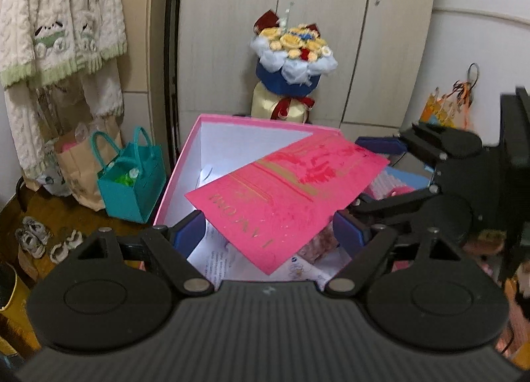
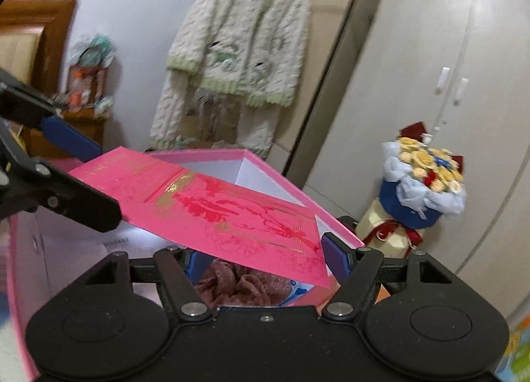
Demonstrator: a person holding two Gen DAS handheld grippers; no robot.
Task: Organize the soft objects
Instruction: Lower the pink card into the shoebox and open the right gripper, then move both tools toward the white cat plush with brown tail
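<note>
A pink lid with gold lettering lies tilted across the top of an open pink box, covering its right part and leaving the white inside visible on the left. Under the lid, in the near part of the box, sits a crumpled piece of dusty-pink lace cloth, next to printed paper on the box floor.

The left gripper holds the lid by its near end: the blue pads stand wide apart, one on each side edge of the lid. The right gripper grips the opposite end in the same way, its jaws also wide, with a pad at each side of the lid. In the left wrist view the right gripper appears at the right, reaching to the lid's far corner.

Beyond the box, a bouquet of yellow flowers in blue and white wrapping stands upright against a pale wardrobe. To the left of the box, on a wooden floor, stand a teal bag and a brown paper bag, with small shoes nearer. A cream knitted jacket with green trim hangs on the wall above them.
</note>
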